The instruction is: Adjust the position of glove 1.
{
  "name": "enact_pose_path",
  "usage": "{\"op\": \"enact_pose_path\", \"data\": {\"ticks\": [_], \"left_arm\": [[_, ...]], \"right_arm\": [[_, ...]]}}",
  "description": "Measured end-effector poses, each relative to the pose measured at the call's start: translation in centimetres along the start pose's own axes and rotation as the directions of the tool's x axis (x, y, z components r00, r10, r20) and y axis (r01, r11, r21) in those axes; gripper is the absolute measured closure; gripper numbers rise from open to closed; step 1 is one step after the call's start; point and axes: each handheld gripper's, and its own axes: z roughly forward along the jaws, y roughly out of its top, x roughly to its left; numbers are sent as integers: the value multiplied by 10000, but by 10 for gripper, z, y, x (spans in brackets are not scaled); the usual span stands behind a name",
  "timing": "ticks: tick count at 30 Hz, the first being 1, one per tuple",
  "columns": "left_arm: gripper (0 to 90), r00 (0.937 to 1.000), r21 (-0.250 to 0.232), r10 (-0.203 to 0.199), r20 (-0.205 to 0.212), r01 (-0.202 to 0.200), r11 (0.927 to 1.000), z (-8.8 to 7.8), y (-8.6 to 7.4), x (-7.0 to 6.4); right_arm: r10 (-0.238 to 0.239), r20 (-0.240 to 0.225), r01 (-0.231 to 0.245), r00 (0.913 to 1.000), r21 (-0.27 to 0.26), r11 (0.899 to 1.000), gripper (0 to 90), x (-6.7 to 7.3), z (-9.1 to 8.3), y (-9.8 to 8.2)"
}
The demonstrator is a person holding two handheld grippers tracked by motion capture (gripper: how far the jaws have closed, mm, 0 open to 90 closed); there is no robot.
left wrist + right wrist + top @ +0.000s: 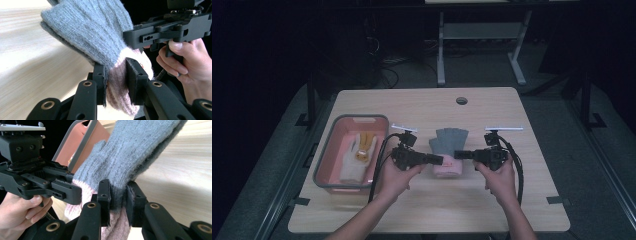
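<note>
glove pinched at the cuff from both sides

the wooden bench [427,205] carries a grey-rimmed pink bin [328,150] at its left, with pale and yellow knitted pieces [359,150] lying inside it. near the middle of the bench is the grey glove [451,140] with a pink cuff [447,167], fingers pointing away from the person, cuff toward them.

the left gripper [439,159] comes in from the left side of the glove and the right gripper [458,154] from the right side, both lying about level and pointing at each other across the cuff. in the left gripper view its two black jaws are closed on the knit where grey meets pink, the cloth bunched between the pads; the glove's grey part rises above the jaws, off the bench. in the right gripper view its jaws clamp the same band of the glove from the opposite edge, the cloth squeezed narrow between them.

the left hand [394,177] wraps its gripper from below, forearm entering from the bottom edge; the right hand [501,177] does likewise, a finger on the trigger.
</note>
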Motion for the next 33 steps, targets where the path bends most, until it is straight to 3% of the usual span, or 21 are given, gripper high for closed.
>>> {"op": "enact_pose_path", "data": {"ticks": [23, 33], "left_arm": [[715, 9997, -77, -79, -227, 78, 9999, -28, 1, 10], [715, 9993, -211, -161, -332, 154, 9997, -37, 0, 17]], "right_arm": [[-212, -294, 223, 9993, 359, 9991, 754, 16, 23, 13], [-475, -96, 480, 9988, 579, 9972, 754, 24, 34, 21]]}}
